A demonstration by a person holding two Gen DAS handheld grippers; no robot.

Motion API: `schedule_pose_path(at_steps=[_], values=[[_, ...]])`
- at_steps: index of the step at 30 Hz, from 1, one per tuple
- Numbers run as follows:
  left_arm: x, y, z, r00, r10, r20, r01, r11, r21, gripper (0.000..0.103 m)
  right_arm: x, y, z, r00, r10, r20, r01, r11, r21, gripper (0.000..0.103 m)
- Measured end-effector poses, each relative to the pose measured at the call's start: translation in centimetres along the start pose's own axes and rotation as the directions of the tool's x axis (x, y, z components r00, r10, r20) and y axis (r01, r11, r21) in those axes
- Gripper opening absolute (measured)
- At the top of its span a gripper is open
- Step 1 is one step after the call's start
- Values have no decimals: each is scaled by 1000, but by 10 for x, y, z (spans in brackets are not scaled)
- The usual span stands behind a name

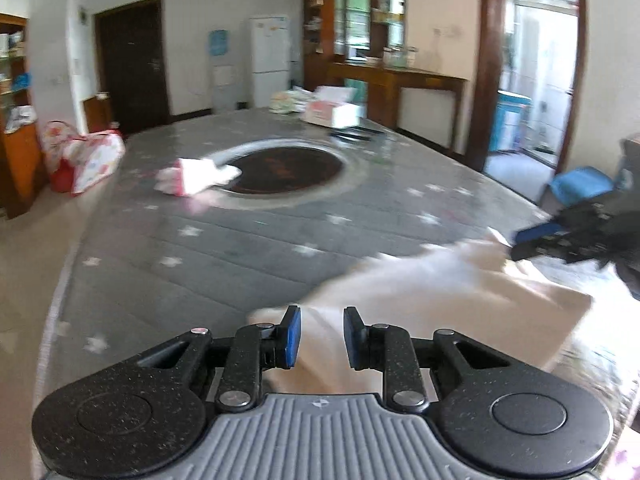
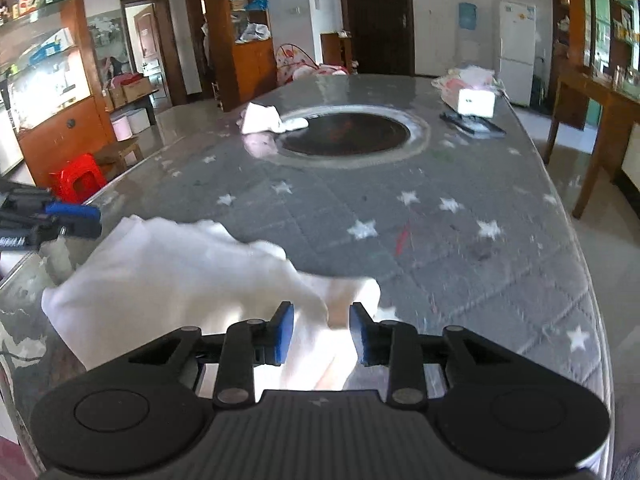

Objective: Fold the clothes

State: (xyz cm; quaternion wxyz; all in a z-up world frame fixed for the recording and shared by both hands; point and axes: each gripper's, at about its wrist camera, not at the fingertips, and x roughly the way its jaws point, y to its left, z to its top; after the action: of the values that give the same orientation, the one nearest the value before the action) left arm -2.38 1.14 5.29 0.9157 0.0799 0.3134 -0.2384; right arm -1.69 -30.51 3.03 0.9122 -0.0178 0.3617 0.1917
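**White garment between both tongs at the near edge**

Close in, the left tongs [image 1: 322, 338] stand narrowly parted, blue pads clear on either side, and the white garment [image 1: 440, 292] runs up through the gap without either pad visibly pressing on it. Same story on the other side: the right tongs [image 2: 322, 334] show a narrow gap, a fold of the white cloth sitting between the pads, which do not look clamped on it. No earlier view to compare, so that is how they stand.

The garment lies bunched and blurred on the near part of the surface [image 2: 460, 264], a grey cover printed with white stars. From the left view the right tongs poke in from the right edge, just above the cloth; from the right view the left tongs show at the left edge, beside the cloth's far corner.

Further out, a dark round inset [image 1: 280, 168] sits mid-surface, with a small folded pink-and-white cloth [image 1: 192, 176] touching its rim. Beyond that, a white box [image 2: 476, 102] and a stack of fabrics near the far end. Any print on the box is too blurred to read.

Back wall: a white fridge [image 1: 270, 60], a dark door [image 1: 132, 60], wooden shelving. A red stool [image 2: 78, 178] stands on the floor.
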Motion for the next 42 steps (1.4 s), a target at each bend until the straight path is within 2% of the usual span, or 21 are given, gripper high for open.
schedule_pose_path(at_steps=[4, 6, 10, 16, 17, 18, 19, 21, 25, 29, 32, 35, 39, 42], values=[[12, -14, -8, 1000, -8, -26, 9, 1000, 11, 28, 5, 1, -4, 1000, 4, 0, -4, 1000, 9, 30], [17, -16, -12, 999, 1, -37, 0, 1000, 10, 33, 8, 1, -5, 1000, 2, -4, -2, 1000, 6, 25], [20, -16, -18, 999, 14, -42, -13, 1000, 14, 36, 4, 8, -2, 998, -42, 38, 44, 997, -57, 25], [23, -15, -22, 999, 12, -37, -12, 1000, 5, 39, 11, 6, -5, 1000, -24, 2, 24, 998, -54, 26], [24, -15, -22, 999, 12, -36, -12, 1000, 4, 39, 13, 6, -7, 1000, -21, -3, 21, 998, -51, 23], [24, -14, -22, 999, 12, -36, -12, 1000, 3, 39, 14, 5, -7, 1000, -19, -6, 19, 999, -50, 12], [24, -14, -22, 999, 12, -35, -12, 1000, 3, 40, 13, 6, -7, 1000, -23, -4, 22, 998, -57, 7], [24, -13, -22, 999, 13, -36, -13, 1000, 0, 42, 11, 11, -5, 998, -55, 2, 55, 994, -94, 4], [24, -13, -23, 999, 15, -33, -15, 1000, -2, 44, -2, 27, 8, 988, -130, 85, 145, 967, -210, 4], [24, -14, -24, 999, 20, -26, -20, 1000, -2, 46, 10, 28, 10, 980, -180, 83, 196, 948, -252, 4], [24, -14, -25, 1000, 19, -25, -19, 1000, -4, 46, 31, 19, 0, 982, -185, 36, 188, 956, -226, 6], [23, -13, -24, 999, 16, -30, -17, 1000, -9, 46, 27, 12, 0, 984, -171, 48, 177, 967, -182, 18], [21, -16, -19, 999, 15, -32, -15, 1000, -11, 46, 10, 11, 9, 987, -142, 82, 152, 979, -138, 17], [19, -21, -13, 1000, -2, -16, 2, 1000, -12, 46, 3, 19, 17, 993, -65, 94, 75, 991, -113, 15]])
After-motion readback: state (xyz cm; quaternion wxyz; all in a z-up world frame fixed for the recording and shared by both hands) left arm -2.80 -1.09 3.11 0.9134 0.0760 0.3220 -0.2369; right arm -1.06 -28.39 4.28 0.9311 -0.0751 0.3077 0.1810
